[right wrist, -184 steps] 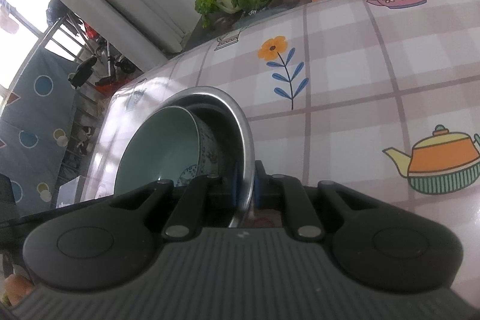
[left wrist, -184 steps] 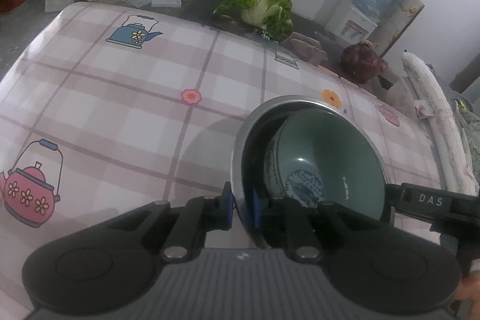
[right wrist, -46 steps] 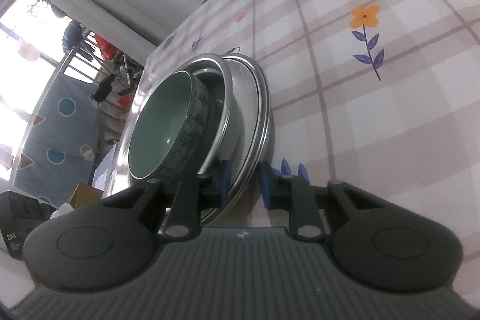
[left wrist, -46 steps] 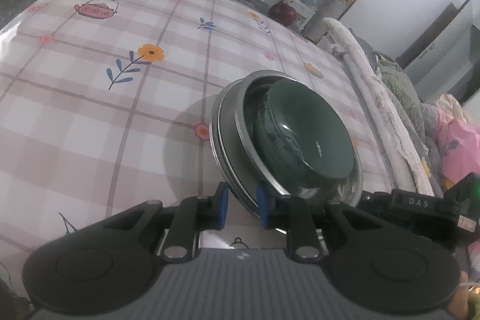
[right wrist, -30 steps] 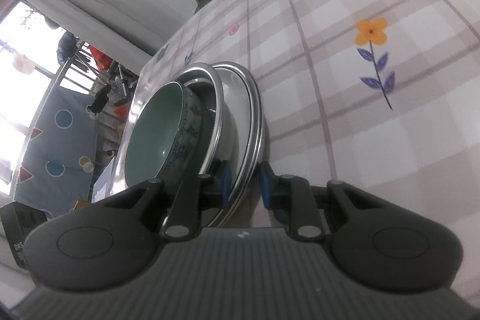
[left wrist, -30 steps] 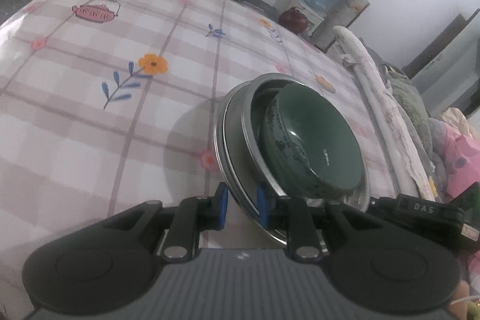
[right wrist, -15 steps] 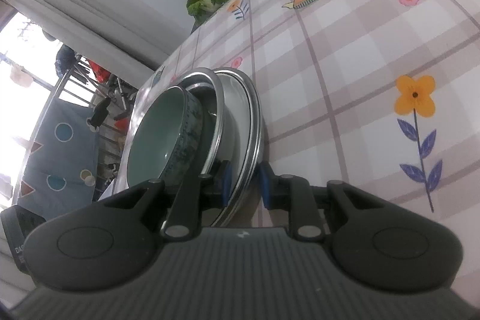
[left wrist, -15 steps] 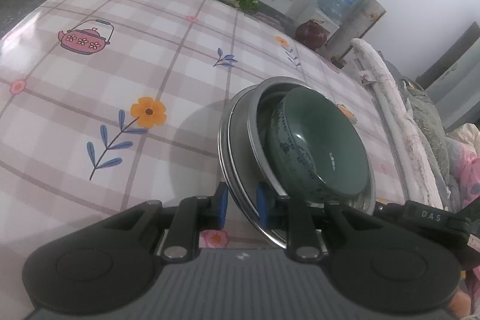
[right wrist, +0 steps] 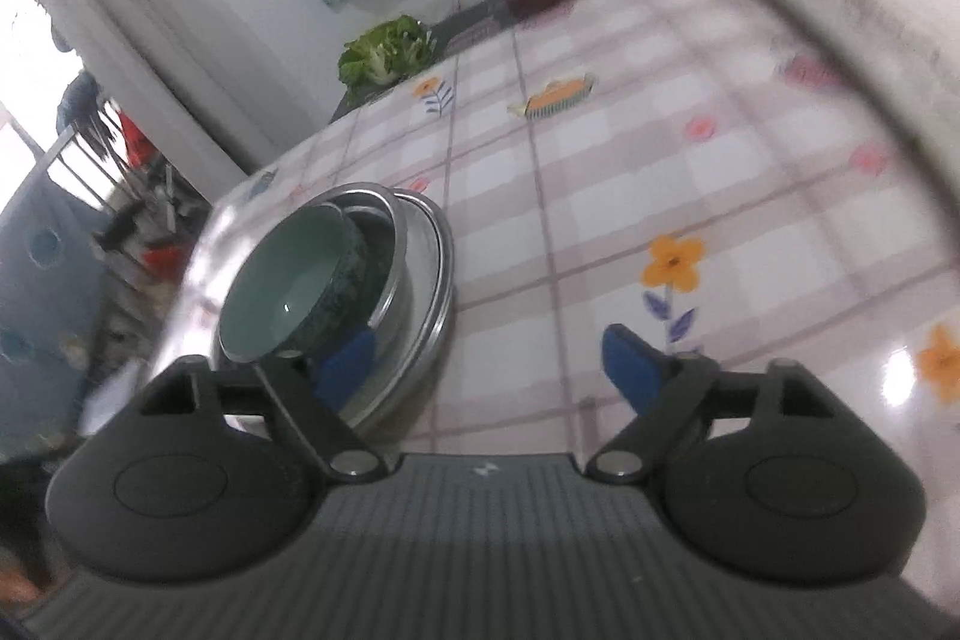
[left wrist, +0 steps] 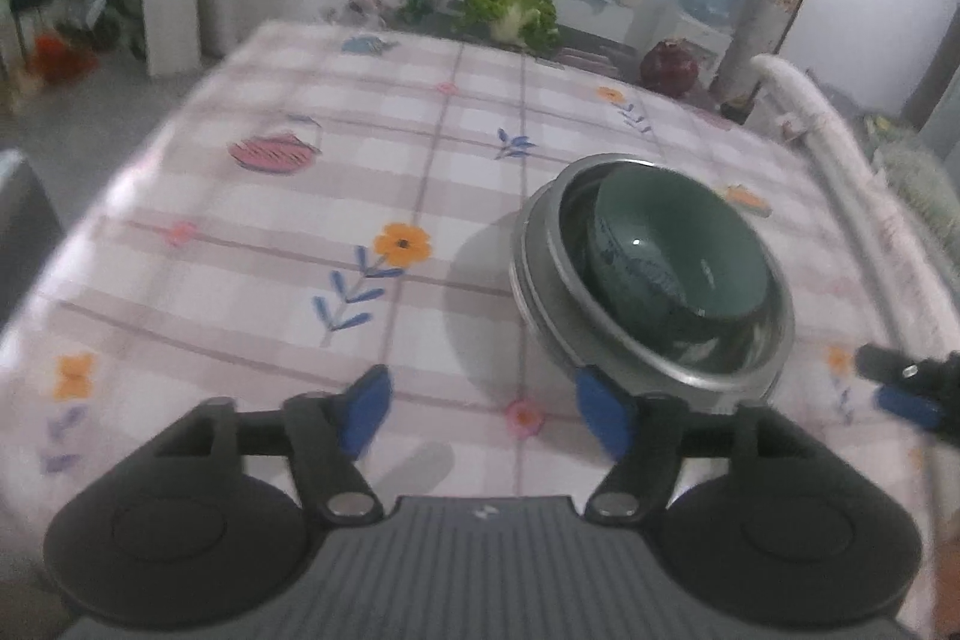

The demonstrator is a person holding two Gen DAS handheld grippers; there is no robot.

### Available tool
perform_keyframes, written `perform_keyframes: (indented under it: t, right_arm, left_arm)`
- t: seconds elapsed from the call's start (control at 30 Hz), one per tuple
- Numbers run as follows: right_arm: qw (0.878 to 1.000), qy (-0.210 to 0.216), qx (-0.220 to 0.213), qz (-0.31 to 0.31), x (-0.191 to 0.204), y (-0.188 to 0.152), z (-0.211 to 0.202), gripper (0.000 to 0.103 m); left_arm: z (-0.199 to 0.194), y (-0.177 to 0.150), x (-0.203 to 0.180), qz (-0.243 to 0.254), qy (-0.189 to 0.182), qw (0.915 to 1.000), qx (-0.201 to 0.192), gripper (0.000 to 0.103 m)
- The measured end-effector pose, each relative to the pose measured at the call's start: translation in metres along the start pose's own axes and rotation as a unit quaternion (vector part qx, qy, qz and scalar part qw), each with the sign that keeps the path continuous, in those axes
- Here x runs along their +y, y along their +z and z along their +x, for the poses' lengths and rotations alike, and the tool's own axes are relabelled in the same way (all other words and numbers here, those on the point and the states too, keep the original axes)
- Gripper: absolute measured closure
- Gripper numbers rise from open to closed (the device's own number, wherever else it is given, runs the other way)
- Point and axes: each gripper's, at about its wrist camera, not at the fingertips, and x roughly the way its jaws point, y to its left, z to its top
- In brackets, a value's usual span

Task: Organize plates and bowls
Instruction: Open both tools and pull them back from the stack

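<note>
The left hand-held gripper [left wrist: 483,409] is spread wide, its two blue-padded fingers [left wrist: 363,409] far apart with nothing between them, pointing forward and tilted slightly downward. The right hand-held gripper [right wrist: 489,361] is likewise spread wide and grips nothing, its view rolled to one side. In the left wrist view the tip of the right one shows at the far right edge, pointing inward.

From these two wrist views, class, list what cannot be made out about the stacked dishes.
- Green ceramic bowl: its base, hidden inside the steel bowl, both views.
- Count of flat steel plates underneath: only rims show, blurred.
- Stack's near edge: left view, covered by the left gripper finger; right view, by the right gripper finger.
</note>
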Motion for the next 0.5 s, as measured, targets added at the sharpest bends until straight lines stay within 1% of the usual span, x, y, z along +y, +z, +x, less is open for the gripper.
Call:
perform_keyframes:
  t: [0.03,0.07,0.1,0.13,0.17,0.2,0.37,0.5]
  right_arm:
    - [1.000,0.000,0.000,0.000,0.000,0.000,0.000,0.010]
    - [1.000,-0.012,-0.004,-0.019,0.006,-0.002,-0.006,0.010]
    - [0.999,-0.022,-0.009,-0.035,0.012,-0.004,-0.011,0.006]
    - [0.997,-0.038,-0.019,-0.072,0.025,-0.008,-0.022,0.001]
    - [0.997,-0.038,-0.019,-0.072,0.025,-0.008,-0.022,0.001]
    - [0.995,-0.045,-0.025,-0.091,0.032,-0.010,-0.027,0.001]
    - [0.983,-0.068,-0.043,-0.162,0.066,-0.019,-0.052,0.001]
    - [0.982,-0.064,-0.044,-0.170,0.073,-0.023,-0.059,0.001]
  left_arm:
    - [-0.005,-0.002,-0.003,0.007,0.010,0.9999,-0.004,0.019]
    - [-0.012,-0.004,-0.006,0.013,0.019,0.9997,-0.010,0.013]
    - [-0.017,-0.006,-0.008,0.016,0.024,0.9995,-0.016,0.009]
    - [-0.022,-0.008,-0.010,0.019,0.026,0.9993,-0.021,0.008]
    - [-0.027,-0.010,-0.012,0.022,0.026,0.9991,-0.026,0.006]
    - [-0.031,-0.012,-0.014,0.025,0.026,0.9990,-0.027,0.004]
    - [-0.039,-0.015,-0.019,0.036,0.038,0.9982,-0.028,0.002]
    - [-0.041,-0.017,-0.023,0.043,0.043,0.9979,-0.023,0.002]
